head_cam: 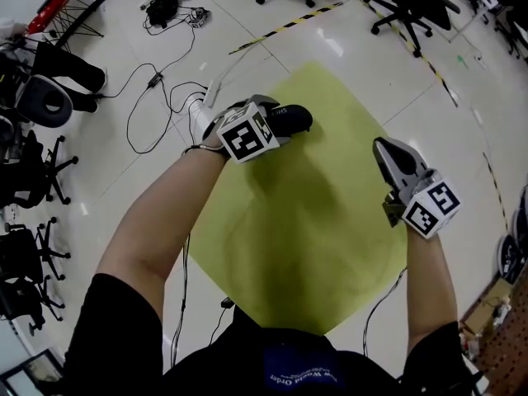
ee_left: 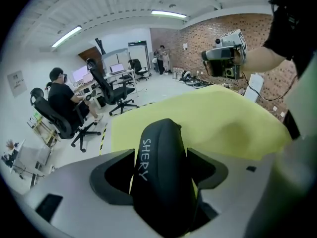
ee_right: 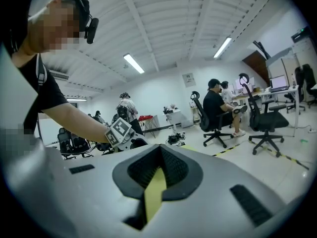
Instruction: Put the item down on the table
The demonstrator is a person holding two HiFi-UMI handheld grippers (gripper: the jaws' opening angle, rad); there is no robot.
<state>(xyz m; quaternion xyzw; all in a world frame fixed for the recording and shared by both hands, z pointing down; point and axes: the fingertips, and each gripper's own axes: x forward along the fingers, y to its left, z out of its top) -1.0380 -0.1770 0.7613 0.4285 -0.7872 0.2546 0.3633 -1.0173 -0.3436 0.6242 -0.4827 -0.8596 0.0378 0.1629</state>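
Yellow-green tabletop (head_cam: 330,246) is lying below as the left hand-held gripper (head_cam: 276,122) is clenching a black, rounded plastic item lettered SHERY (ee_left: 161,167) over its far left edge. The right hand-held gripper (head_cam: 386,148) is hanging empty, jaws pressed together. Best play: bringing it inward, lowering it flat, then releasing gently, since that curved shell could rock.

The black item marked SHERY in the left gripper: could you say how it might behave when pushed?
The black item holds its domed shape in the left gripper's jaws, so probably stiff. Its smooth, rounded shell looks slippery and might rock or slide on the yellow table.
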